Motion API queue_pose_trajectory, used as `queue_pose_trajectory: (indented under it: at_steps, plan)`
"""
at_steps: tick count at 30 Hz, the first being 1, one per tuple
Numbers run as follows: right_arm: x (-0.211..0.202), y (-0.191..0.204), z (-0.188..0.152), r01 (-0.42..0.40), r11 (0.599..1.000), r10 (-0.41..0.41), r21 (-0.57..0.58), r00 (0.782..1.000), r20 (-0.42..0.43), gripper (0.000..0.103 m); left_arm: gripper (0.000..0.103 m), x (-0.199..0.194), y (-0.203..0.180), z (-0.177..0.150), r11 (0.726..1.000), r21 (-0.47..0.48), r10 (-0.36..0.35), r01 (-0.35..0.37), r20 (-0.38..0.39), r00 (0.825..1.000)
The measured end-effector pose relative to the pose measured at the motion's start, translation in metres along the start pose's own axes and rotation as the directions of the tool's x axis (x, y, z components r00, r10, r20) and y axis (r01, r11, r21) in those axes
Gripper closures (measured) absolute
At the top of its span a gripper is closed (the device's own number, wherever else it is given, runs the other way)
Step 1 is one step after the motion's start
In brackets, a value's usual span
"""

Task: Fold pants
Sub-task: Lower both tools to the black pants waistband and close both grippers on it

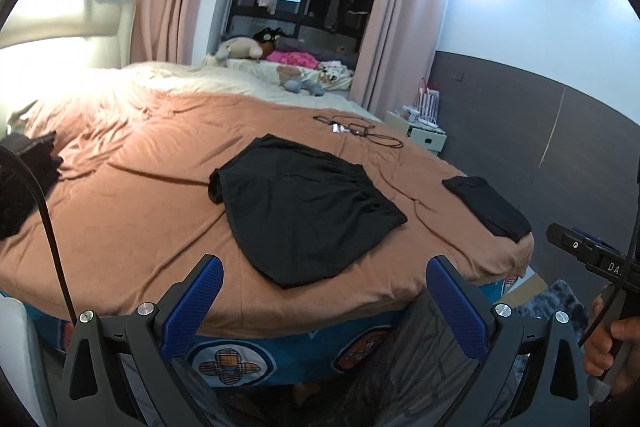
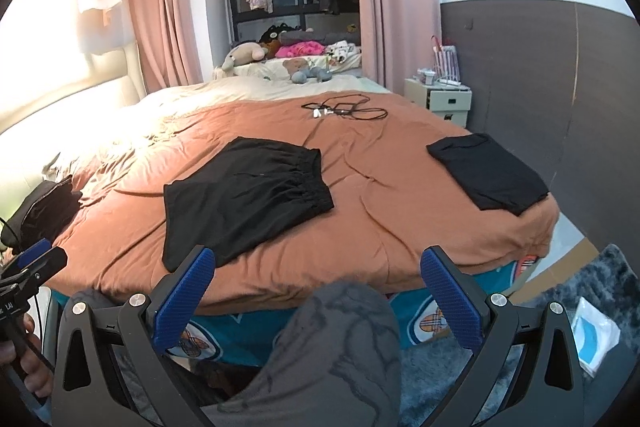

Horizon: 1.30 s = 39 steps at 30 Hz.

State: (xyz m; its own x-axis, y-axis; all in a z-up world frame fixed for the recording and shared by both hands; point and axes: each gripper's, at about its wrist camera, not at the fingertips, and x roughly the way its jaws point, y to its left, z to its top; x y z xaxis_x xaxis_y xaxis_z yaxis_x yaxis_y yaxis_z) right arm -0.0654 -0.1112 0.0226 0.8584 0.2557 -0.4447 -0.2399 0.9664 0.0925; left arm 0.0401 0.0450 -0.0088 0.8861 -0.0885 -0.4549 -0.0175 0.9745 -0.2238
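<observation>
Black pants (image 1: 308, 211) lie folded in half lengthwise and flat on the orange bedspread (image 1: 132, 211), waistband to the right; they also show in the right wrist view (image 2: 248, 195). My left gripper (image 1: 324, 279) is open and empty, held off the near bed edge just short of the pants. My right gripper (image 2: 318, 275) is open and empty, held off the near bed edge to the right of the pants. Each gripper also shows at the edge of the other's view.
A folded black garment (image 2: 490, 173) lies at the bed's right corner. A pile of dark clothes (image 2: 44, 207) sits at the left edge. Cables (image 2: 344, 110) lie farther back. Stuffed toys (image 2: 280, 57) and a white nightstand (image 2: 440, 99) stand behind. My knee (image 2: 332, 351) is below.
</observation>
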Motion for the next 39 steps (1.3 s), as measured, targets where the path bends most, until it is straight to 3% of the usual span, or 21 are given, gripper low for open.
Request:
queue_pose_trajectory:
  at_steps: [3, 6, 10, 17, 29, 39]
  plan:
    - [0.021, -0.008, 0.009, -0.022, 1.0, 0.022, 0.016, 1.0, -0.021, 0.0, 0.005, 0.018, 0.009, 0.004, 0.999, -0.03, 0.01, -0.011, -0.03, 1.0]
    - [0.04, -0.012, 0.016, -0.051, 0.998, 0.052, 0.031, 0.998, -0.035, 0.0, 0.019, 0.035, 0.02, 0.005, 0.998, -0.066, 0.01, -0.014, -0.067, 0.998]
    - [0.067, -0.018, 0.022, -0.082, 0.996, 0.083, 0.033, 0.995, -0.052, 0.0, 0.026, 0.06, 0.043, 0.004, 0.991, -0.133, 0.013, -0.03, -0.125, 0.992]
    - [0.106, -0.032, 0.029, -0.122, 0.99, 0.128, 0.076, 0.988, -0.083, 0.013, 0.044, 0.102, 0.075, -0.003, 0.964, -0.267, -0.063, -0.001, -0.232, 0.971]
    - [0.16, -0.049, 0.039, -0.159, 0.977, 0.184, 0.139, 0.965, -0.189, 0.015, 0.046, 0.164, 0.099, -0.022, 0.875, -0.482, -0.234, 0.039, -0.352, 0.906]
    - [0.206, -0.069, 0.051, -0.216, 0.951, 0.27, 0.22, 0.93, -0.25, 0.019, 0.046, 0.207, 0.095, -0.032, 0.823, -0.568, -0.318, 0.027, -0.421, 0.849]
